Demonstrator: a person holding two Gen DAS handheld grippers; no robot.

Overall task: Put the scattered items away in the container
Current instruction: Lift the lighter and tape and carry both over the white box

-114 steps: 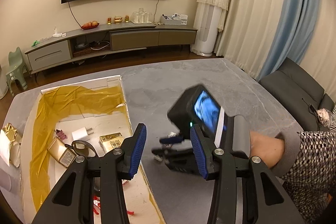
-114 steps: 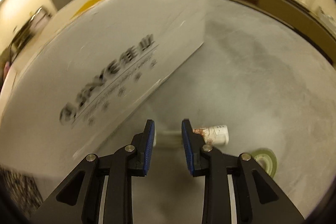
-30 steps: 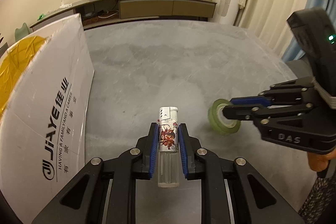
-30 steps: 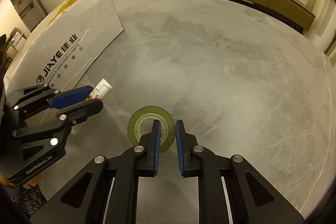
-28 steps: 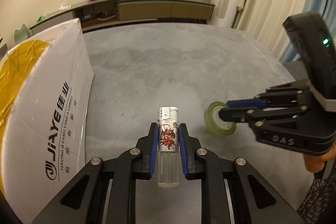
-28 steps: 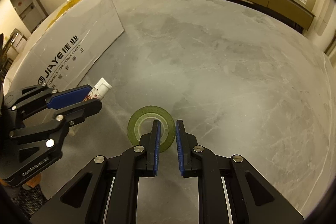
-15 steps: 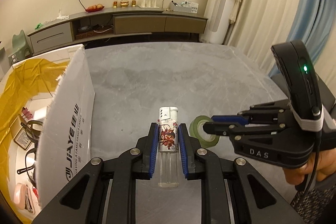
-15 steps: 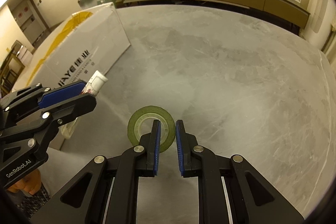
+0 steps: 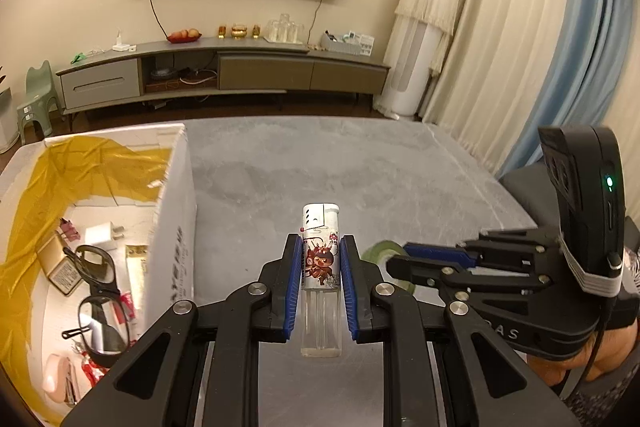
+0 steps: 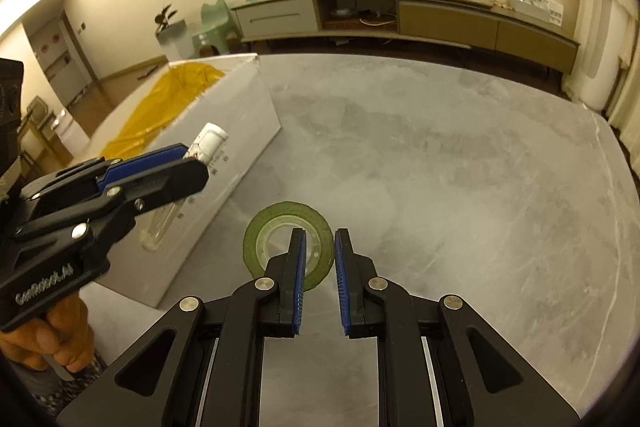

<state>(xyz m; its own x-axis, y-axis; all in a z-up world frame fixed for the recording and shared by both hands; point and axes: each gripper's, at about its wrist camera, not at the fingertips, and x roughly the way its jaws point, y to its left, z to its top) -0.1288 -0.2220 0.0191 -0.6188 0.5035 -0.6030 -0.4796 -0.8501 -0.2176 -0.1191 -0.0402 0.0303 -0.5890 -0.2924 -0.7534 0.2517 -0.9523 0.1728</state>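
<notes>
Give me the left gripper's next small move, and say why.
Probably swing the left gripper leftward over the white box before releasing. It is shut on the lighter, which hangs above the grey table, just right of the box wall; glasses already lie inside.

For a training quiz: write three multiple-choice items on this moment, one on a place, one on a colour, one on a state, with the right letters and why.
1. Where are the eyeglasses?
A. In the white box
B. On the grey table
C. In the right gripper

2. What colour is the tape roll?
A. Red
B. Green
C. Blue

3. What is the left gripper doing?
A. Standing open
B. Gripping the tape
C. Clamping the lighter

Answers: 1 A, they lie inside beside the gold lining. 2 B, its outer band is green. 3 C, both blue pads press the lighter's sides.
</notes>
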